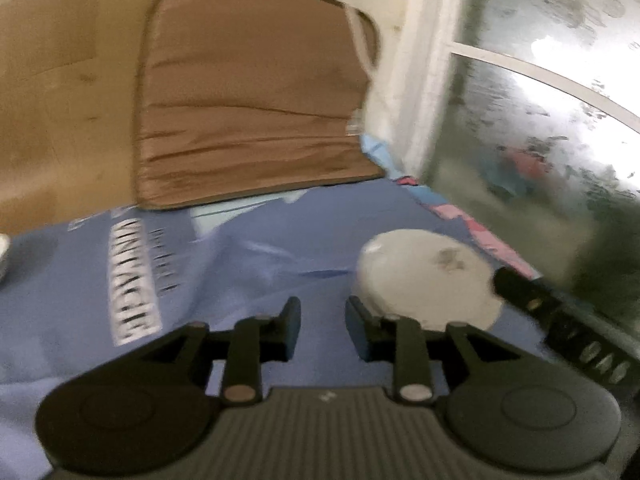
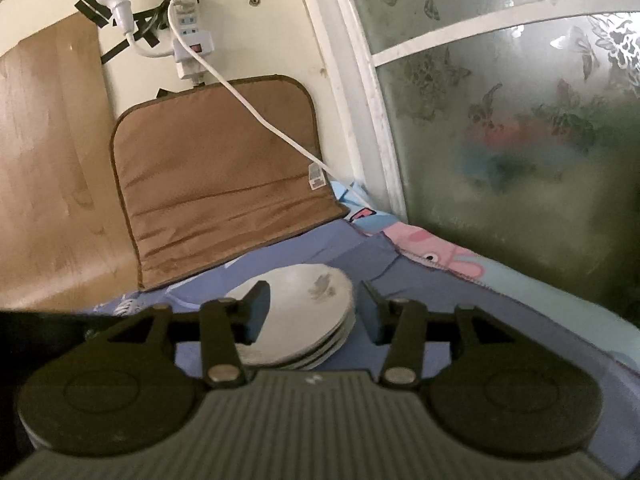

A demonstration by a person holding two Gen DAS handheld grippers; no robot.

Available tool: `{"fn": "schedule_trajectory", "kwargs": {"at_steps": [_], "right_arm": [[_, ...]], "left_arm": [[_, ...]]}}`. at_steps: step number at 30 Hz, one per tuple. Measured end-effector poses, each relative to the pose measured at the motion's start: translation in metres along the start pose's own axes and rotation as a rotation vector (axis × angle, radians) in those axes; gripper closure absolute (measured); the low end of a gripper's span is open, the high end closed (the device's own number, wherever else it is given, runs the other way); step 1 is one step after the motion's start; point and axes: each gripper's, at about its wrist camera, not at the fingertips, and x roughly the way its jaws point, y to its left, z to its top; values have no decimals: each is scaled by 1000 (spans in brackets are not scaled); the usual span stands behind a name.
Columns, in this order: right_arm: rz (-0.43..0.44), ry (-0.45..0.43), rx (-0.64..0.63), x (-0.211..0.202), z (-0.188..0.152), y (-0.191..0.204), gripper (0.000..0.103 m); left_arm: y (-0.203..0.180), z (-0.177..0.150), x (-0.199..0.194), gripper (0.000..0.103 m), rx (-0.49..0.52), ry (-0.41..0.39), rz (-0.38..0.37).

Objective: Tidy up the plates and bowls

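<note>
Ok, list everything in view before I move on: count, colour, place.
Stack of white ceramic plates: one stack, at least three, white with a grey leaf motif, on the blue sheet.
Blue printed sheet: one, covers the surface.
Brown padded cushion: one, leaning against the wall.
White power strip: one, taped to the wall.
White cable: one, runs across the cushion.
Frosted floral window: right.
Left gripper: black fingers open, empty.
Right gripper: open, over the plates.

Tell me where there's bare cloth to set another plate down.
Free: the blue cloth between the brown cushion and the left hand-held gripper, left of the plate stack. Crowded: the corner by the window, where the stack and the right hand-held gripper sit.
</note>
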Motion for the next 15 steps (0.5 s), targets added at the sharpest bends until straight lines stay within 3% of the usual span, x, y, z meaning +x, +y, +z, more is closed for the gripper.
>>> {"fn": "schedule_trajectory", "kwargs": {"at_steps": [4, 7, 13, 15], "right_arm": [[61, 13, -25, 0, -2, 18, 52], [134, 51, -62, 3, -7, 42, 52], [322, 260, -76, 24, -25, 96, 54], [374, 330, -88, 30, -31, 115, 62]], "left_arm": [[47, -16, -16, 77, -57, -1, 94], [92, -33, -31, 77, -110, 12, 205], [160, -69, -70, 77, -147, 14, 356], [171, -79, -83, 76, -138, 4, 391]]}}
